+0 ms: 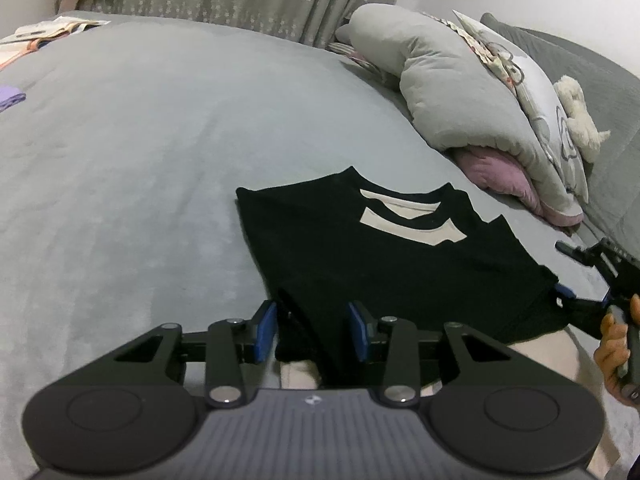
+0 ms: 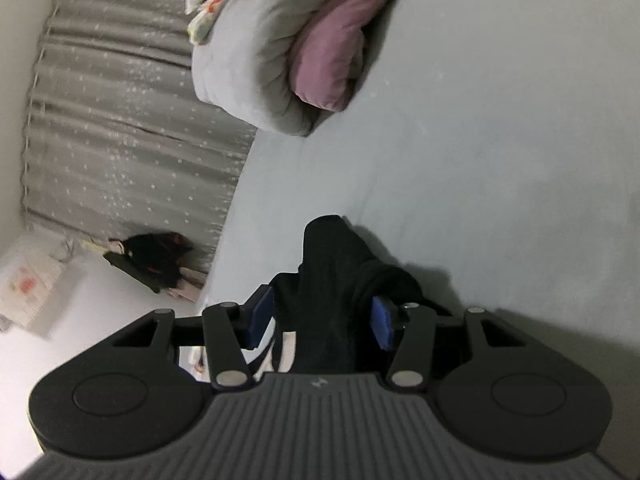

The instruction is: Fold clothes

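Black shirt [image 1: 384,256] lying lower centre of frame on grey bed [image 1: 140,160], folded, collar toward pillows [image 1: 460,92] upper right. Left gripper [image 1: 314,330] fingers apart, straddling shirt's near hem. Right gripper [image 2: 320,320] fingers apart around bunched black fabric, not visibly clamped. Curtain [image 2: 120,120] at left.

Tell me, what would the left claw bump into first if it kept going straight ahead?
The black shirt. Its near edge already sits between the left claw's open jaws, so going forward would push into the cloth.
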`<state>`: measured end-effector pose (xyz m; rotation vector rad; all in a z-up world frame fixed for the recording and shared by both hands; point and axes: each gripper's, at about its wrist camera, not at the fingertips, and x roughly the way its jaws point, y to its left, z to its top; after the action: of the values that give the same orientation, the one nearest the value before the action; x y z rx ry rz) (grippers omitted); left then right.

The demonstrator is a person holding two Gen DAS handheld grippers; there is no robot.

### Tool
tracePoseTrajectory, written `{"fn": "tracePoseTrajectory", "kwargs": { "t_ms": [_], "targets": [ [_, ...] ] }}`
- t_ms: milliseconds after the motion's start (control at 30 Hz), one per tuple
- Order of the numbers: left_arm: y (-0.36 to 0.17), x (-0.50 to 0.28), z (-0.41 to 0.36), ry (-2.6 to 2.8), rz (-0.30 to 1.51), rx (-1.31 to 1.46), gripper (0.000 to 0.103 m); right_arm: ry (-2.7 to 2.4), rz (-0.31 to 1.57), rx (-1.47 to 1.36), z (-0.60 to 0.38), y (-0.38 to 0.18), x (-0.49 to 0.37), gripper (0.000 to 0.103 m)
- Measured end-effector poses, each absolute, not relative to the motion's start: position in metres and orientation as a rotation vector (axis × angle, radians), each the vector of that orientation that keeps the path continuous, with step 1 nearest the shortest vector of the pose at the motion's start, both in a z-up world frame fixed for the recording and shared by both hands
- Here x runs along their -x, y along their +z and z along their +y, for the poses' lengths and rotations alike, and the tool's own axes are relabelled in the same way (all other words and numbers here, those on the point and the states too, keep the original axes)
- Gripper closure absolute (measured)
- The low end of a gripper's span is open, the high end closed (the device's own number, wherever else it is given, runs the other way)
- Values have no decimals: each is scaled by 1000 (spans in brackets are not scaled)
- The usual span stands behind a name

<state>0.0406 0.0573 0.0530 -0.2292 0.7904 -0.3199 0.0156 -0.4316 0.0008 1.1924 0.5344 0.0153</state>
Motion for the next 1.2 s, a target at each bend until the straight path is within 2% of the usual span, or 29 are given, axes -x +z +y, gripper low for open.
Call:
{"fn": "tracePoseTrajectory", "kwargs": {
  "t_ms": [200,467,533,667,800,900,1067,1200],
  "targets": [
    [49,-45,62,-279,833,207,62,-7,566,-1062,-426,4,-23,50],
    [49,-45,59,-254,830,151,60,76,713,-920,-447,20,-24,49],
    [48,-46,60,-251,835,145,60,42,719,-913,-456,23,-19,45],
    [51,-45,64,-243,829,164,59,-110,675,-861,-478,33,-2,45],
    [61,-44,73,-188,791,173,59,89,522,-810,-452,55,-4,44],
    [66,-41,73,-204,744,187,59,178,564,-722,-422,54,-17,44],
    [66,-32,56,-321,630,173,49,116,723,-720,-411,20,-32,45],
    [39,-37,32,-257,767,2,46,101,710,-755,-423,25,-27,46]
  ]
}}
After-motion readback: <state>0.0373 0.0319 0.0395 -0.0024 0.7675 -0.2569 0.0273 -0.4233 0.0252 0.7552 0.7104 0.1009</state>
